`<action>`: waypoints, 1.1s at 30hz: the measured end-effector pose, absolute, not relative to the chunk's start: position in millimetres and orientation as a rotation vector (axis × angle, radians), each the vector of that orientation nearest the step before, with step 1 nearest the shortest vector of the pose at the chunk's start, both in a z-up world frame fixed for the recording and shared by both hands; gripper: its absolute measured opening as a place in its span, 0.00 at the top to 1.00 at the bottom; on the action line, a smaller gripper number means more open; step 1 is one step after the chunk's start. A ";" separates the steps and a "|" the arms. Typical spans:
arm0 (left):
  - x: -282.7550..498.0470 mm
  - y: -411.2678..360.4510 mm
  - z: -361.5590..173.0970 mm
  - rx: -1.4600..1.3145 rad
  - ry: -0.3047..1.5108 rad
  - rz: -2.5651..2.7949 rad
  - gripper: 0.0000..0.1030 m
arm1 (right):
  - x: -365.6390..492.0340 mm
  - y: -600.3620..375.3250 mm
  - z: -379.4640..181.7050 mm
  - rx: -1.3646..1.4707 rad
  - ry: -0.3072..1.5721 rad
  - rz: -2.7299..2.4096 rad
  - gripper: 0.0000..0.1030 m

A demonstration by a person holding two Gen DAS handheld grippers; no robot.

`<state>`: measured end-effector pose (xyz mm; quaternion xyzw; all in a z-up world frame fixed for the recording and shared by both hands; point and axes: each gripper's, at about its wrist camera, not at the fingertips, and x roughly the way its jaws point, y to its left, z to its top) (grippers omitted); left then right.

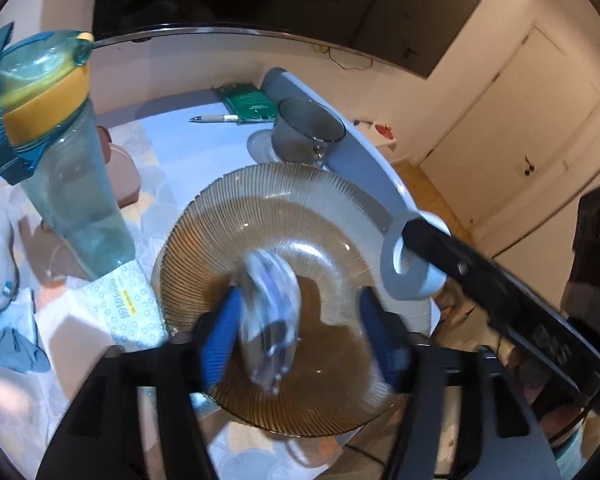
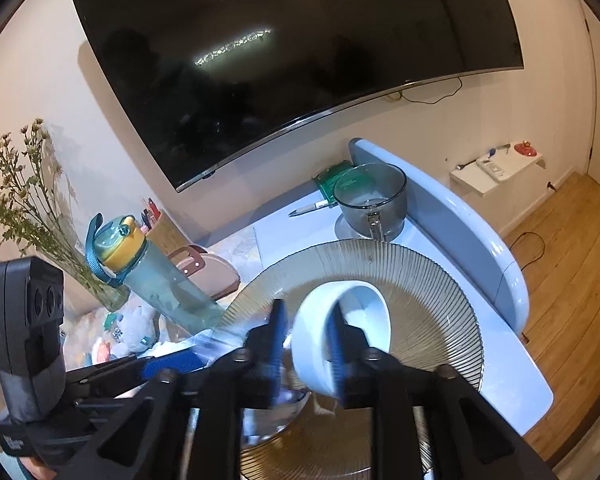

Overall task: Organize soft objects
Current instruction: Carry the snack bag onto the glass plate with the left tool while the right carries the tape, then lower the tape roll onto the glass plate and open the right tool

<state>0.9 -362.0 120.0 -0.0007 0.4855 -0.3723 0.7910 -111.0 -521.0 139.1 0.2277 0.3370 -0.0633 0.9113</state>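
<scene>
A ribbed amber glass plate [image 1: 260,192] lies on the table; it also shows in the right wrist view [image 2: 428,280]. My left gripper [image 1: 300,340] is open above the plate, and a blurred clear soft packet [image 1: 270,320] hangs between its blue fingers. My right gripper [image 2: 306,356] is shut on the rim of a white bowl [image 2: 364,312], tilted on its side over the plate. The bowl also shows in the left wrist view [image 1: 412,264]. A grey plush toy [image 2: 134,328] lies at the left.
A teal water bottle with a yellow collar [image 1: 60,168] stands left of the plate. A glass mug [image 1: 306,130], a pen [image 1: 216,119] and a green packet [image 1: 248,102] lie behind. A tissue pack [image 1: 128,304] and blue cloth [image 1: 12,348] lie left. A TV [image 2: 280,60] hangs above.
</scene>
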 end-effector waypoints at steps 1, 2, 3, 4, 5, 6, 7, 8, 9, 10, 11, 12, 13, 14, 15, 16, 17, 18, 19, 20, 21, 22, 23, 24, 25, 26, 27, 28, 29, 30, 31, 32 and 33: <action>1.3 -360.5 121.5 -0.012 1.032 -0.798 0.30 | -111.2 -521.6 139.4 0.486 0.690 -0.127 0.43; 1.3 -359.6 122.5 -0.016 1.025 -0.796 0.29 | -111.6 -522.7 140.1 0.513 0.678 -0.112 0.41; 1.9 -359.5 122.8 -0.017 1.021 -0.795 0.28 | -111.1 -523.1 140.5 0.526 0.677 -0.101 0.41; 2.6 -359.4 122.7 -0.017 1.023 -0.795 0.28 | -110.5 -523.9 140.8 0.536 0.676 -0.103 0.41; 3.1 -359.2 122.2 -0.017 1.029 -0.795 0.28 | -109.5 -524.1 140.9 0.536 0.676 -0.110 0.41; 3.4 -359.4 121.3 -0.015 1.037 -0.796 0.28 | -109.1 -524.2 140.7 0.536 0.677 -0.111 0.41; 3.5 -359.6 120.5 -0.011 1.042 -0.797 0.28 | -108.5 -524.5 140.5 0.538 0.679 -0.111 0.41; 3.1 -360.0 120.0 -0.006 1.045 -0.799 0.28 | -108.3 -524.6 140.3 0.541 0.681 -0.109 0.41; 2.4 -360.4 119.7 0.000 1.046 -0.803 0.28 | -108.5 -524.6 140.2 0.545 0.682 -0.106 0.41; 1.5 -361.0 119.4 0.007 1.045 -0.807 0.28 | -108.7 -524.5 140.2 0.547 0.681 -0.105 0.41; 0.6 -361.3 119.2 0.013 1.044 -0.809 0.28 | -109.0 -523.9 140.2 0.546 0.681 -0.108 0.41; -0.1 -362.0 118.8 0.019 1.044 -0.812 0.28 | -108.9 -523.4 139.9 0.546 0.683 -0.111 0.41; -1.0 -363.2 118.2 0.026 1.047 -0.817 0.28 | -108.7 -522.5 139.5 0.546 0.686 -0.112 0.41; -1.7 -363.8 117.3 0.030 1.048 -0.822 0.28 | -108.1 -522.1 139.0 0.546 0.691 -0.113 0.41; -2.4 -364.8 116.7 0.035 1.051 -0.827 0.28 | -107.9 -521.4 138.6 0.544 0.695 -0.114 0.41; -2.2 -365.5 116.2 0.037 1.054 -0.829 0.28 | -108.1 -520.6 138.2 0.542 0.699 -0.114 0.41; -2.5 -366.2 115.4 0.039 1.058 -0.832 0.28 | -108.1 -519.9 137.9 0.539 0.702 -0.114 0.41; -2.9 -366.4 114.9 0.039 1.060 -0.833 0.28 | -108.4 -519.5 137.7 0.534 0.706 -0.116 0.41; -2.7 -366.5 113.9 0.039 1.064 -0.835 0.28 | -108.6 -519.0 137.6 0.531 0.708 -0.117 0.41; -3.0 -366.7 113.2 0.039 1.065 -0.836 0.28 | -108.8 -519.6 137.4 0.531 0.709 -0.118 0.41; -3.3 -366.6 112.8 0.039 1.067 -0.836 0.28 | -109.0 -519.6 137.2 0.532 0.710 -0.118 0.41; -3.0 -366.5 112.0 0.040 1.069 -0.836 0.28 | -109.1 -520.1 137.1 0.536 0.711 -0.117 0.41; -2.8 -366.6 111.6 0.041 1.070 -0.835 0.28 | -109.0 -520.2 136.8 0.538 0.712 -0.117 0.41; -2.6 -366.5 111.3 0.041 1.071 -0.835 0.28 | -108.9 -520.4 136.6 0.541 0.713 -0.117 0.41; -2.7 -366.3 111.2 0.041 1.072 -0.833 0.28 | -109.0 -520.5 136.3 0.542 0.715 -0.116 0.41; -2.6 -366.3 111.0 0.040 1.075 -0.833 0.28 | -109.0 -520.6 135.8 0.544 0.717 -0.114 0.41; -2.7 -366.0 111.1 0.039 1.076 -0.833 0.28 | -108.9 -520.0 135.5 0.544 0.719 -0.113 0.41; -2.9 -365.6 111.3 0.038 1.077 -0.833 0.28 | -108.8 -519.3 135.3 0.542 0.720 -0.112 0.41; -3.2 -365.0 112.0 0.036 1.076 -0.836 0.28 | -109.1 -518.6 135.2 0.541 0.721 -0.112 0.41; -3.8 -364.1 113.0 0.033 1.073 -0.840 0.28 | -109.1 -517.8 135.5 0.539 0.722 -0.111 0.41; -5.1 -362.2 115.6 0.029 1.062 -0.847 0.28 | -109.2 -517.2 136.1 0.535 0.721 -0.111 0.41; -6.3 -360.8 117.7 0.026 1.052 -0.853 0.28 | -109.6 -516.6 137.3 0.533 0.718 -0.111 0.41; -8.0 -358.7 121.1 0.021 1.035 -0.863 0.28 | -110.1 -516.2 138.5 0.532 0.712 -0.110 0.41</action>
